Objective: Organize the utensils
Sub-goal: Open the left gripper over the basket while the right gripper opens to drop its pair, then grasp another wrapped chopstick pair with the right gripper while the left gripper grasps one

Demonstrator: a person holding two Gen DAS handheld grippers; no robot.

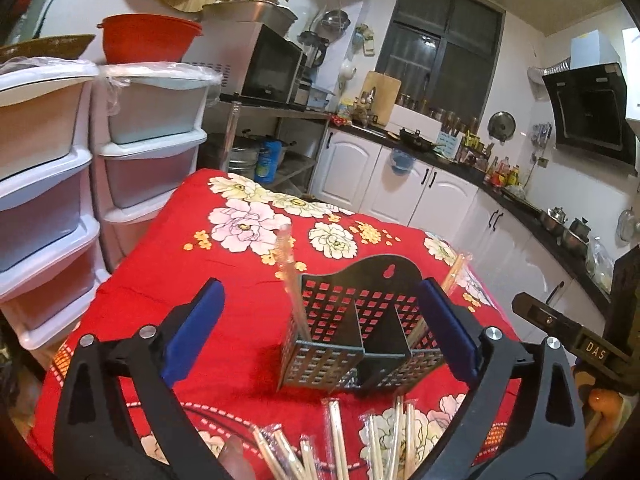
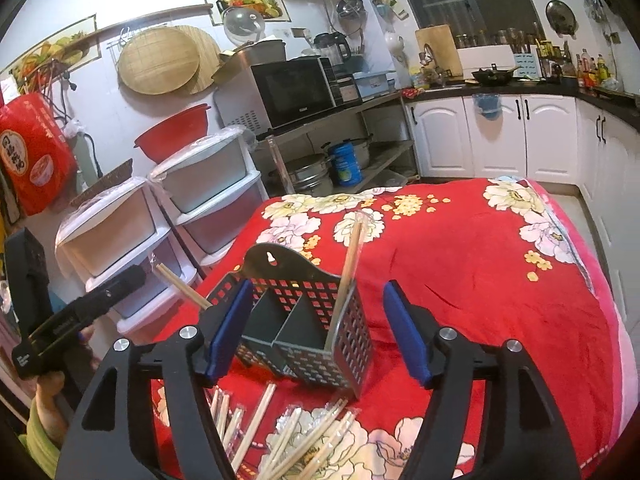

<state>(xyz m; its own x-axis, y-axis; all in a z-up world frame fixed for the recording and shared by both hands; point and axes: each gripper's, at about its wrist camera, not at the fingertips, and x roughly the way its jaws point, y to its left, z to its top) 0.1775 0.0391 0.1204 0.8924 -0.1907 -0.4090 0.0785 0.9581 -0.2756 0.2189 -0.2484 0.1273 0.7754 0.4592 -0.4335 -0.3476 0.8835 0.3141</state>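
Warm indoor light is filling both views; fisheye bending is curving the edges, corners are darkening, details are smearing softly.

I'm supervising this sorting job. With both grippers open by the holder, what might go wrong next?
1. The holder is light and sits on soft cloth; a bump could tip it.
2. The chopsticks inside lean outward and may fall out.
3. Wrapped chopsticks overlap in a pile; a grab may take several.
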